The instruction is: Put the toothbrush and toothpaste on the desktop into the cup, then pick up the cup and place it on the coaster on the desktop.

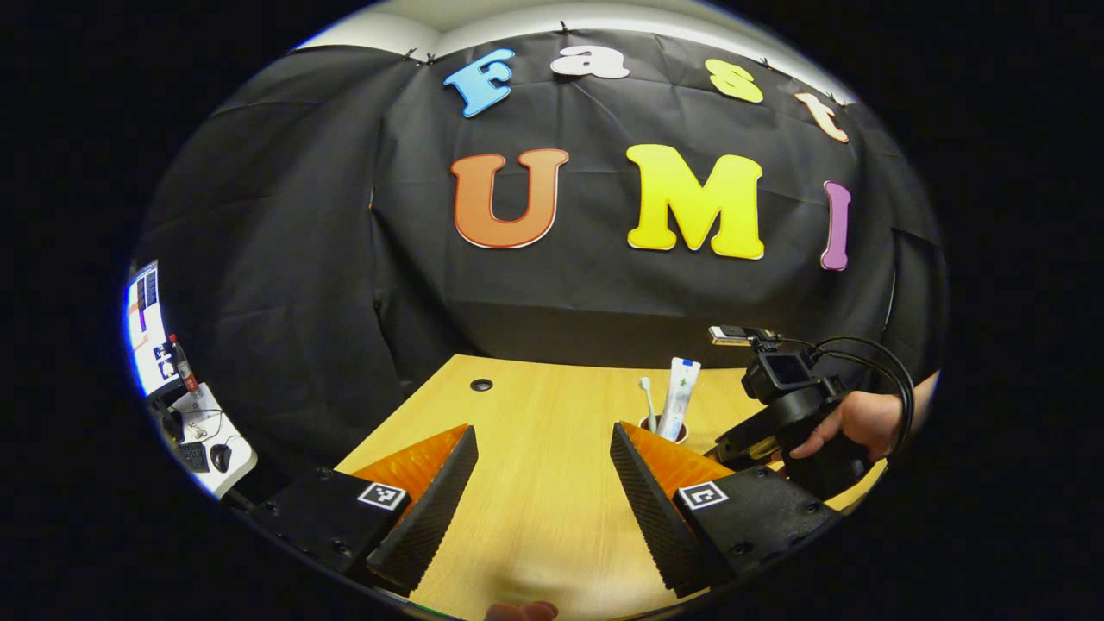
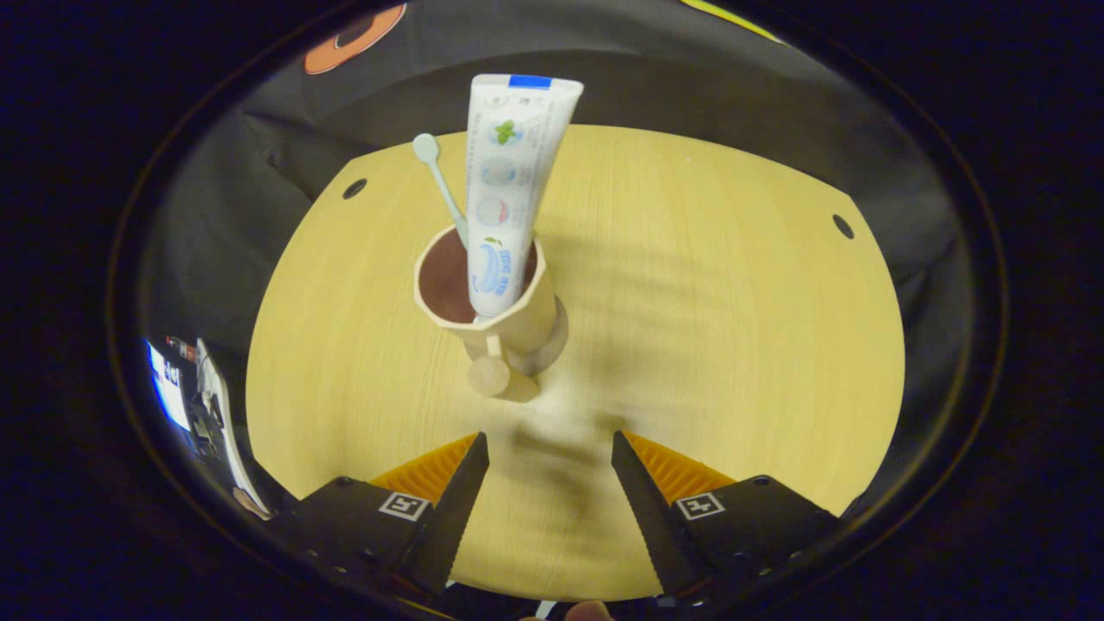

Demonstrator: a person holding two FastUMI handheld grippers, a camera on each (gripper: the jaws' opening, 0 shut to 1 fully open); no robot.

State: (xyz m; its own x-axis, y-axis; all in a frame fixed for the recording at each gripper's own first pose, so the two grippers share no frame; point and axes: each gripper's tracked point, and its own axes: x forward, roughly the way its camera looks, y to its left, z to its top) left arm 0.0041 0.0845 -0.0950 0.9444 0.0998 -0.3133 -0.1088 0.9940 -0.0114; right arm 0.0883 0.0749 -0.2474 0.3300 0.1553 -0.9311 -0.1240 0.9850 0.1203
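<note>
A beige cup with a side handle stands upright on the wooden table. A white toothpaste tube and a pale toothbrush stick up out of it. Under the cup's base a round pale coaster shows its edge. My right gripper is open, a short way in front of the cup's handle, with nothing between its fingers. In the left gripper view the cup is half hidden behind one finger, with the toothpaste tube and toothbrush above it. My left gripper is open over bare table. A hand holds the right gripper beside the cup.
Small round holes sit near the table's far corners. Black cloth hangs behind the table. Off to the left stands a white side desk with a monitor, a mouse and a bottle.
</note>
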